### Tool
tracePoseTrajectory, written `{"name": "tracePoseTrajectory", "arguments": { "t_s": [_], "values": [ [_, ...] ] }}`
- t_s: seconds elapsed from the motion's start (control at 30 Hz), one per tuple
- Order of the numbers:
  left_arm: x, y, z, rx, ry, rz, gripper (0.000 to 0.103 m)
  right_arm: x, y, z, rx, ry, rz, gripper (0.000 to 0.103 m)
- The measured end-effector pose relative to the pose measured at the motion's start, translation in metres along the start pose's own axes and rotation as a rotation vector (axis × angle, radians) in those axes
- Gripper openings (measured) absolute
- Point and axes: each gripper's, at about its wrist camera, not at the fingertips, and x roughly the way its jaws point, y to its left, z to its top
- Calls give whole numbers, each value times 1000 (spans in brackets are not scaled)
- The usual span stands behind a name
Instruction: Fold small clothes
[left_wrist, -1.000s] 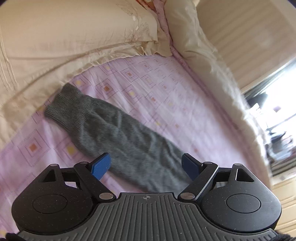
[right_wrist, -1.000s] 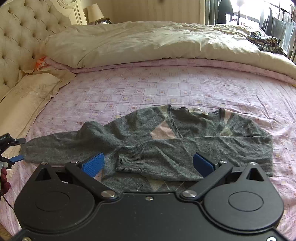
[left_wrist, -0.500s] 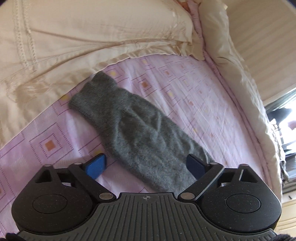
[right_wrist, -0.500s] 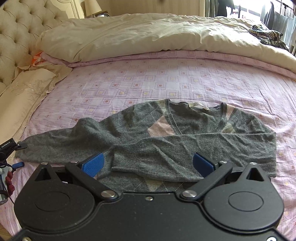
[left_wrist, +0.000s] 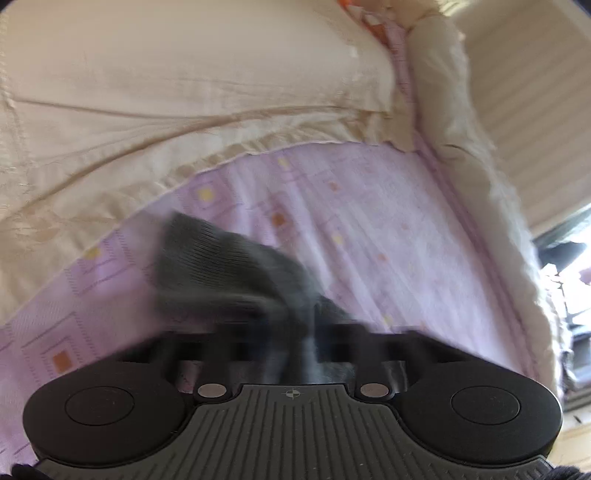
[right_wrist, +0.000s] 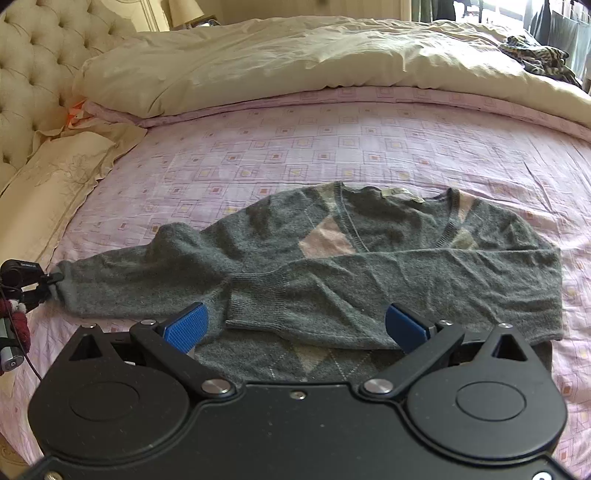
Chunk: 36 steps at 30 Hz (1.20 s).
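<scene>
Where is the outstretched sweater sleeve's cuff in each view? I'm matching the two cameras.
Left wrist view: the cuff is lower centre, blurred, just ahead of the left gripper.
Right wrist view: far left edge, mid-height, at the left gripper.
Shared landmark: the cream pillow beside it.

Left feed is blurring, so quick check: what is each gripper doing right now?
Left gripper: closing around the grey sweater's sleeve cuff; blur hides whether it is shut.
Right gripper: open, empty, hovering over the sweater.
</scene>
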Motion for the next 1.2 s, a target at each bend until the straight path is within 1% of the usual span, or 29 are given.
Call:
{"name": "tracePoseTrajectory", "arguments": {
  "t_s": [0.03,0.13,0.17,0.23,0.37,0.47,0.57,0.63,0.73,0.83,0.93,1.03,1.1,1.2],
  "values": [
    [-3,-5,-1,22,-16,23,7,-1,-3,-2,6,0,-3,102],
    [-22,-29,-8,123,-82,21,7,-6,-13,-8,20,-3,0,102],
    [-31,-40,-11,151,-100,5,7,-7,-18,-11,24,-3,6,102],
    [-51,-64,-17,211,-134,-33,7,-6,-25,-16,29,6,5,102],
    [-101,-119,-37,329,-199,-141,7,-7,-44,-29,41,16,19,102],
    [-141,-169,-61,449,-252,-216,7,-9,-59,-39,37,28,43,102],
    [-169,-221,-92,560,-283,-285,7,-15,-76,-45,39,31,68,102],
    [-176,-255,-115,610,-268,-333,7,-20,-88,-47,48,29,77,102],
    [-168,-301,-156,685,-251,-387,7,-28,-108,-50,68,23,83,102],
    [-144,-341,-200,712,-190,-442,7,-35,-131,-54,90,17,80,102],
    [-113,-372,-249,768,-125,-464,7,-41,-153,-58,112,14,67,102],
    [-83,-390,-290,813,-46,-484,7,-45,-173,-63,142,17,48,102],
    [-66,-398,-314,855,-2,-481,8,-46,-184,-67,163,23,37,102],
    [-49,-406,-344,959,85,-470,9,-48,-197,-71,189,29,25,102]
  ]
}}
